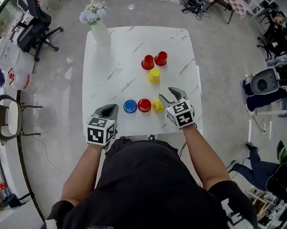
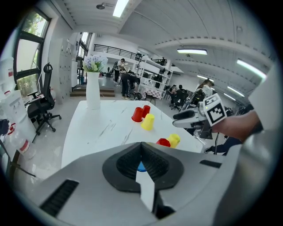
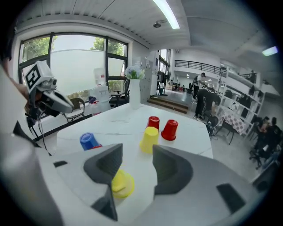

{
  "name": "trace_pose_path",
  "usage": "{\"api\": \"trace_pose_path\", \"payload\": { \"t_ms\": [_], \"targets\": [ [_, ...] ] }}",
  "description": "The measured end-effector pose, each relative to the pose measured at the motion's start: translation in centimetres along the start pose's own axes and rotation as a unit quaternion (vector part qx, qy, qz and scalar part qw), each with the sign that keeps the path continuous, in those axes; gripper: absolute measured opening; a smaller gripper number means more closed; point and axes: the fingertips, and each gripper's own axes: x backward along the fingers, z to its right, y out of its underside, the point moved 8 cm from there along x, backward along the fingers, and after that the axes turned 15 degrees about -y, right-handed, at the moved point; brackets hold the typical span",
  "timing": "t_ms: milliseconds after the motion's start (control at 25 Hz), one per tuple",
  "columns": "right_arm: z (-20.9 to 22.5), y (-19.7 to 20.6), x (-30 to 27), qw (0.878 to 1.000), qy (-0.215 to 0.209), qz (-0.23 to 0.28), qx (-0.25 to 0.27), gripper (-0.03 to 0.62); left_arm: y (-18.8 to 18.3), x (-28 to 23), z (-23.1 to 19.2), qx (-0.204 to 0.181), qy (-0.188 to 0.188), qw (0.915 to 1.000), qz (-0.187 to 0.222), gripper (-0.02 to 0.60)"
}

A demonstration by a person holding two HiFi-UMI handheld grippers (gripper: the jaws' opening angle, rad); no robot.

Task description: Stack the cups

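Note:
Six upturned cups stand on the white marble table (image 1: 108,65). The near row holds a blue cup (image 1: 130,106), a red cup (image 1: 144,105) and a yellow cup (image 1: 157,105). Farther off are a yellow cup (image 1: 153,75) and two red cups (image 1: 147,62) (image 1: 161,58). My left gripper (image 1: 111,109) is shut and empty, just left of the blue cup (image 2: 141,167). My right gripper (image 1: 169,95) is open, its jaws just right of the near yellow cup (image 3: 121,184), which its left jaw partly hides.
A white vase with pale flowers (image 1: 100,30) stands at the table's far left corner. An office chair (image 1: 35,26) and a round-backed chair (image 1: 6,117) stand on the floor to the left. The table's front edge runs right under both grippers.

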Motion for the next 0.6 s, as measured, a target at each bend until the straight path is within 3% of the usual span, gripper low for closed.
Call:
{"api": "trace_pose_path", "payload": {
  "t_ms": [200,600],
  "targets": [
    [3.6,-2.4,-2.6,1.0,0.018,0.001,-0.012,0.209,0.6,0.8,-1.3,0.014,-0.02,0.9997,-0.001,0.005],
    [6.2,-4.1,-8.2,0.998,-0.002,-0.055,-0.011,0.21,2.3,2.7,-4.0,0.061,-0.066,0.996,-0.002,0.005]
  ]
}}
